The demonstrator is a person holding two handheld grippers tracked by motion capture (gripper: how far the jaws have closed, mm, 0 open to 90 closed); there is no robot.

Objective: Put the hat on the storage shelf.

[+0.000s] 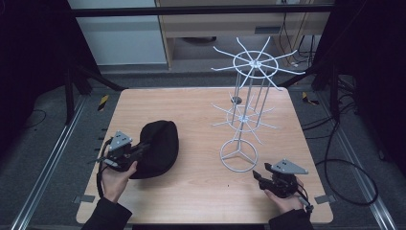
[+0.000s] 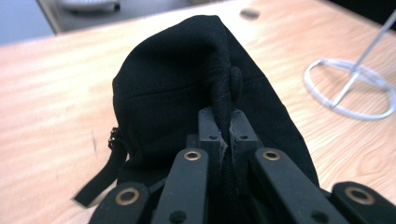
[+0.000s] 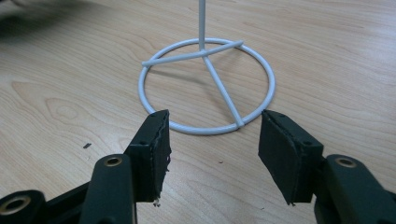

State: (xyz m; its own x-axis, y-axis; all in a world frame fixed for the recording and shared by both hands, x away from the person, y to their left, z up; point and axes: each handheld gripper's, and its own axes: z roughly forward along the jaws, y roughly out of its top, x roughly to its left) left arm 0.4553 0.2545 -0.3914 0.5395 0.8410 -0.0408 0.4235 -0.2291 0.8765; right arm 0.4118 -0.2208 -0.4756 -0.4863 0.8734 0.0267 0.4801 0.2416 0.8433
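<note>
Two claws work here: our left claw (image 2: 223, 133) pinches a fold of the black fabric cap (image 1: 158, 146) near the table's (image 1: 191, 191) left edge, ready to lift it; our right claw (image 3: 212, 154) waits wide open, holding nothing, before the white wire rack (image 1: 244, 115)

L gripper (image 1: 125, 152) jaws clamped; R gripper (image 1: 261, 178) jaws apart.

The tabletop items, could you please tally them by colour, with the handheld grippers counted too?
Black cap: 1
White wire rack: 1
Black grippers: 2, the left gripper shut on the cap, the right gripper open
Total: 4
</note>
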